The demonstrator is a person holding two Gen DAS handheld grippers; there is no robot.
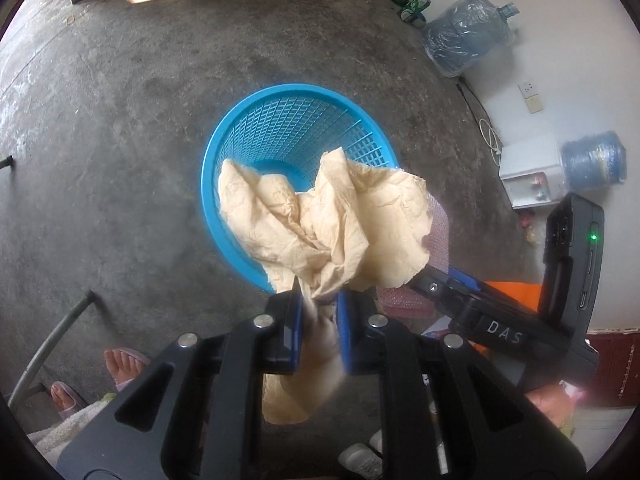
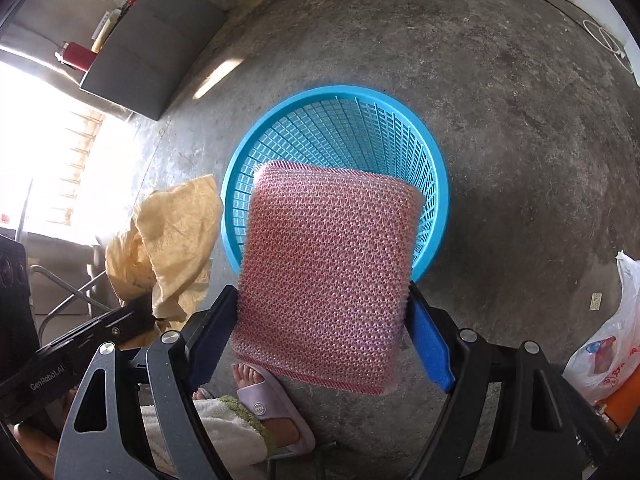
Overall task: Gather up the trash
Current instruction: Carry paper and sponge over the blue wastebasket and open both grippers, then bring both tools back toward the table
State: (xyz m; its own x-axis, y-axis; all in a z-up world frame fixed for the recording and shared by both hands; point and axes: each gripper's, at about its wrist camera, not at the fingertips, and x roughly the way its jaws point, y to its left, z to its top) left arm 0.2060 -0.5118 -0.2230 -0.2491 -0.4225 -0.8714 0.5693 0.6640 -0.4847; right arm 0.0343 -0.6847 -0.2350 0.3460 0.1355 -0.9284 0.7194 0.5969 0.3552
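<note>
A blue mesh waste basket stands on the concrete floor; it also shows in the right wrist view. My left gripper is shut on a crumpled beige paper and holds it above the basket's near rim. The paper also shows in the right wrist view. My right gripper is shut on a pink bubble-wrap pad and holds it above the basket's near edge. In the left wrist view the right gripper sits just right of the paper.
Two plastic-wrapped water jugs and a white box stand by the white wall. A white plastic bag lies at right. A grey cabinet stands at back left. The person's sandalled feet are below the grippers.
</note>
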